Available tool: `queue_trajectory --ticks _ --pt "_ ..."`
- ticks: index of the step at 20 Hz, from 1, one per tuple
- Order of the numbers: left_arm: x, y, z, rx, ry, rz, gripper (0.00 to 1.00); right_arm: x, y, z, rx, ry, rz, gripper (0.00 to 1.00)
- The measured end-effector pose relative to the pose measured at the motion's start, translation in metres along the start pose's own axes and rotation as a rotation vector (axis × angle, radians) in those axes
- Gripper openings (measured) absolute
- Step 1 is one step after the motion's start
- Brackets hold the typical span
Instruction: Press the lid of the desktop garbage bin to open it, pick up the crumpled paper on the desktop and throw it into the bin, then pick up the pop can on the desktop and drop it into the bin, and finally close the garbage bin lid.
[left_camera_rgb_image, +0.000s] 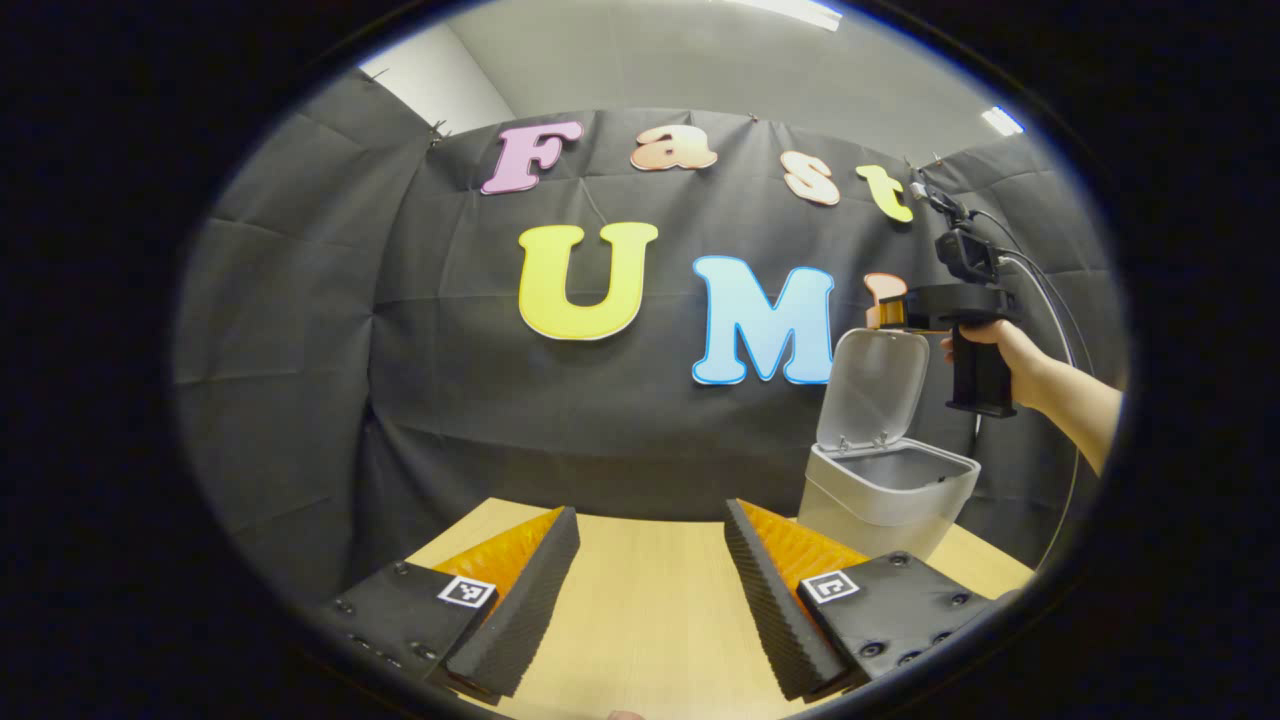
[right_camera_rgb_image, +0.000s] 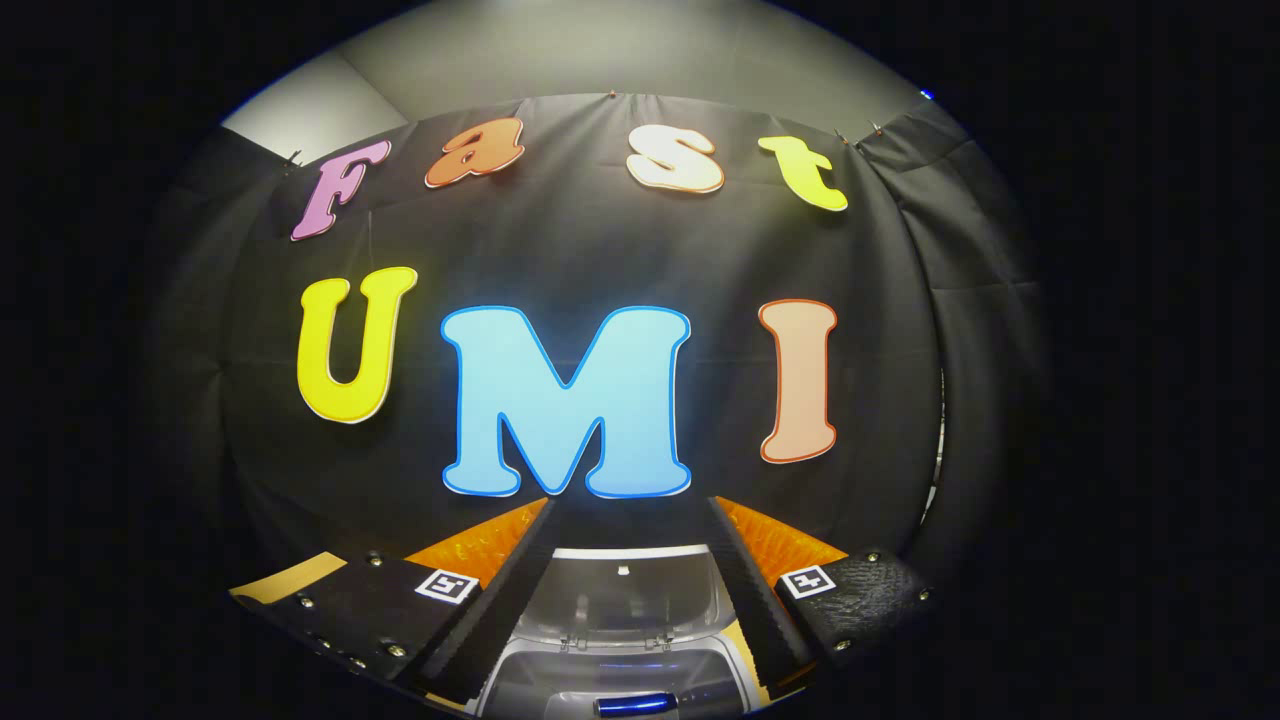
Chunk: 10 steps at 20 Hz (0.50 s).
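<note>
In the left gripper view, the left gripper (left_camera_rgb_image: 650, 590) hangs low over the wooden table (left_camera_rgb_image: 650, 640) with its fingers spread wide and nothing between them. To its right, well apart, stands the garbage bin (left_camera_rgb_image: 885, 495) with its lid (left_camera_rgb_image: 868, 385) tipped up and open. Above the lid, a hand (left_camera_rgb_image: 1000, 350) holds the right gripper (left_camera_rgb_image: 885, 312) by its grip; how far its fingers are parted cannot be told from here.

The right gripper view looks down between that gripper's own fingers (right_camera_rgb_image: 480, 620), set wide apart and empty. Below them lies the raised lid and the bin's open mouth, where a blue pop can (right_camera_rgb_image: 640, 704) shows at the bottom edge.
</note>
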<state>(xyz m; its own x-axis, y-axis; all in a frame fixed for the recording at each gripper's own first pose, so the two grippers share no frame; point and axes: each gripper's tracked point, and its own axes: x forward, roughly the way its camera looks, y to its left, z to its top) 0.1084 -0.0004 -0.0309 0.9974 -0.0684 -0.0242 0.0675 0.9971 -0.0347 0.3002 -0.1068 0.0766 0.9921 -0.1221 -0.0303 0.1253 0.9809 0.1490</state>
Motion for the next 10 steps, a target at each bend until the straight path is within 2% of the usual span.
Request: queue_trajectory --ticks 10 --pt "-0.029 -0.017 0.007 0.013 -0.016 0.017 1.00 -0.058 -0.002 -0.029 0.025 0.010 0.038 0.94"
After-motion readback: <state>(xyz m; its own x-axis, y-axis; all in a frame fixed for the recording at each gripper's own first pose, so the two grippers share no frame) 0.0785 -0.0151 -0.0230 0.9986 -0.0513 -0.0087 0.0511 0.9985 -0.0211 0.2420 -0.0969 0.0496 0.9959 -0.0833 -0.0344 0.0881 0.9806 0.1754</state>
